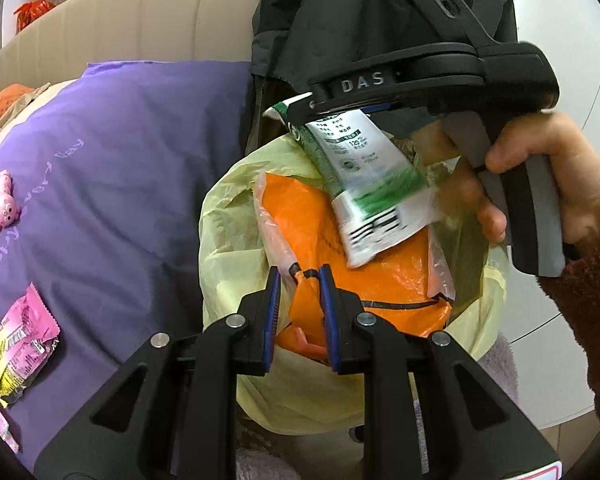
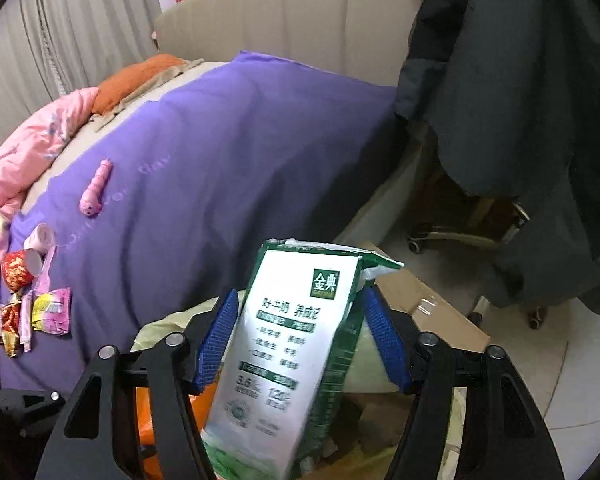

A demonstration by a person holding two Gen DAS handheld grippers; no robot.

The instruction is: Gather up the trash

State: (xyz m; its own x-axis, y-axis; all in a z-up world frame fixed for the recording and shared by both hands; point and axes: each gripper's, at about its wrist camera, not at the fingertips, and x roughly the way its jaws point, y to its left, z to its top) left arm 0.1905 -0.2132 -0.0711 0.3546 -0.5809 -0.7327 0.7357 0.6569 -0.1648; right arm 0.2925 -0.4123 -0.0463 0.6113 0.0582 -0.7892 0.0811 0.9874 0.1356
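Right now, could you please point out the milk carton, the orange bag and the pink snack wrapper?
milk carton (image 2: 284, 340): right wrist view, white front panel.
orange bag (image 1: 312, 220): left wrist view, upper orange face.
pink snack wrapper (image 1: 20, 340): left wrist view, printed middle.

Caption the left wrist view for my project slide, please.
Left gripper pinches the orange plastic bag in the yellow-lined trash bin while the right gripper lowers a green-and-white milk carton.
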